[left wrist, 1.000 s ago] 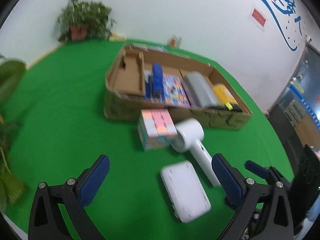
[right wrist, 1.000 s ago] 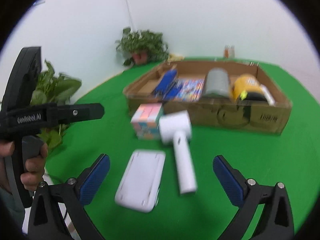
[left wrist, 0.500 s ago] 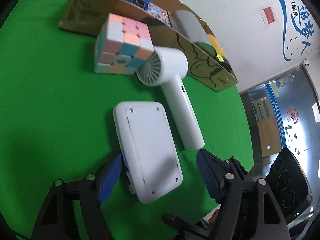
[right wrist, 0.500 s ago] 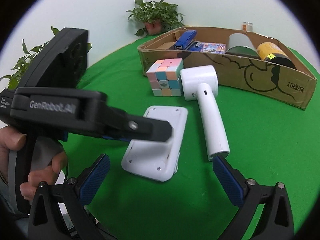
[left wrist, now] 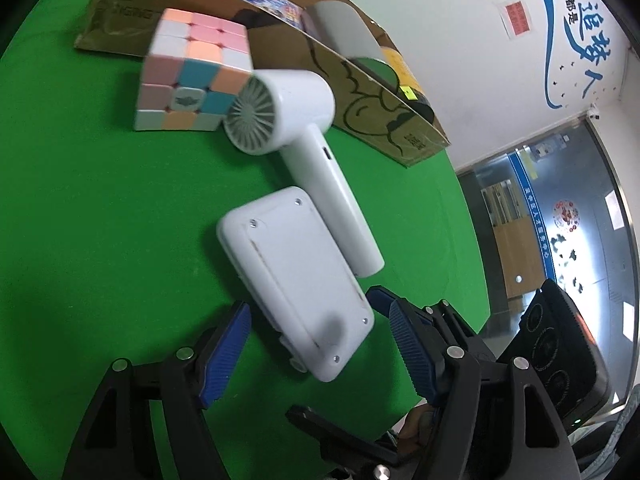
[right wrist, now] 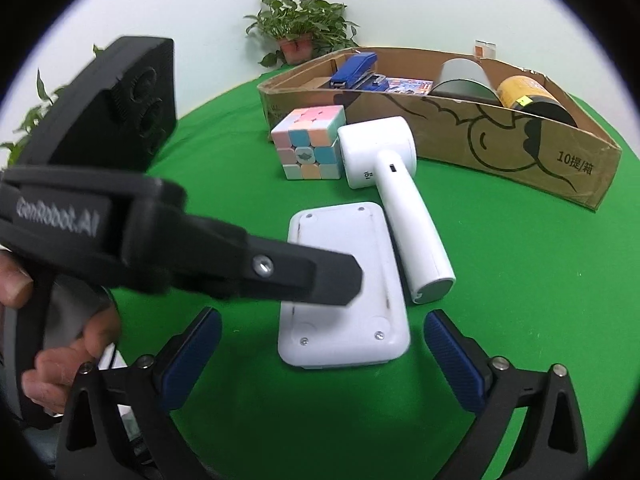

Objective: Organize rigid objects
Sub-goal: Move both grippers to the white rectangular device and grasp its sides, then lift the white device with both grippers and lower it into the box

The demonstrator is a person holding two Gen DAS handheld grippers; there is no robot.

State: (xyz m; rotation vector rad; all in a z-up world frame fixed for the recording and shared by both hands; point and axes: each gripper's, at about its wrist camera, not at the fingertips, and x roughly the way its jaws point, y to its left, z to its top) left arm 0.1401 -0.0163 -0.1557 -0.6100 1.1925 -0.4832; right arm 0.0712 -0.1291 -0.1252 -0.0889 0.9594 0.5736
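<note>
The left claw (left wrist: 316,350) stands wide, its blue pads either side of the flat white plastic box (left wrist: 294,276) on the green surface (left wrist: 100,220). Better to centre it before squeezing. The right claw (right wrist: 320,354), also wide, waits just behind the box.

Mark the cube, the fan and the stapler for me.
cube (right wrist: 308,144), right wrist view, front face centre tile.
fan (left wrist: 256,111), left wrist view, grey rear grille.
stapler (right wrist: 354,69), right wrist view, blue top arm.
</note>
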